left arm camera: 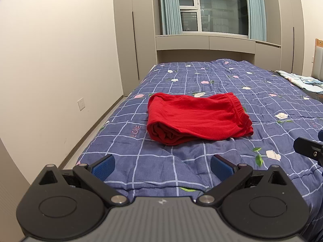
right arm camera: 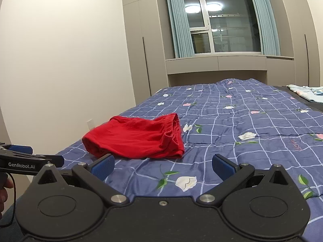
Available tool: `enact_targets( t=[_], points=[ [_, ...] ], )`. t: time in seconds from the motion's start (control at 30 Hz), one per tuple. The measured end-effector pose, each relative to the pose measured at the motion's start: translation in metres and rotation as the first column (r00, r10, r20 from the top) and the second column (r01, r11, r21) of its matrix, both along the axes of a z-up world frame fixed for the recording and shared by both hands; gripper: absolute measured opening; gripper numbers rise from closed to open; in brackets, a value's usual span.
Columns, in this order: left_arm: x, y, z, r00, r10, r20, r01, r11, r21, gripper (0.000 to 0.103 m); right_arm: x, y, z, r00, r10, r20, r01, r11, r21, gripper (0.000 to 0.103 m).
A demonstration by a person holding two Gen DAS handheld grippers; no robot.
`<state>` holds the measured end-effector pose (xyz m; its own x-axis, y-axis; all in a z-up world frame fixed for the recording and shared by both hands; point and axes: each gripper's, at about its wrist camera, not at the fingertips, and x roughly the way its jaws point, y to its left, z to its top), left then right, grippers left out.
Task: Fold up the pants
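Quilt [left arm camera: 201, 161] around folded red pants [left arm camera: 197, 119]

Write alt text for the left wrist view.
Red pants lie folded into a compact bundle on a blue floral checked quilt covering a bed. The left gripper hangs open in the foreground, holding nothing, short of the bundle.

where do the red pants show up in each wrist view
Left wrist: red pants lie folded at picture centre on the blue quilt, ahead of the open left tongs.
Right wrist: red pants sit left of centre, beyond the open right tongs.
Shared landmark: the window behind the bed.
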<state>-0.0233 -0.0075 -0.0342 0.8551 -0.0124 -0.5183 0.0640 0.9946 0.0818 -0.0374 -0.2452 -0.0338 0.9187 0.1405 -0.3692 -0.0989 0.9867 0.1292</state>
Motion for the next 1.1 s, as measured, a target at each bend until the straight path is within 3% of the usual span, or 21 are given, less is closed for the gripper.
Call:
enact_targets(
  t=[1.1],
  points=[
    [-0.0013, 0.0, 0.0, 1.0, 0.002, -0.002, -0.002, 1.0, 0.001, 0.103, -0.0003, 0.001, -0.0014, 1.0, 0.001, -0.009, -0.001, 1.0, 0.005, 0.103]
  ],
)
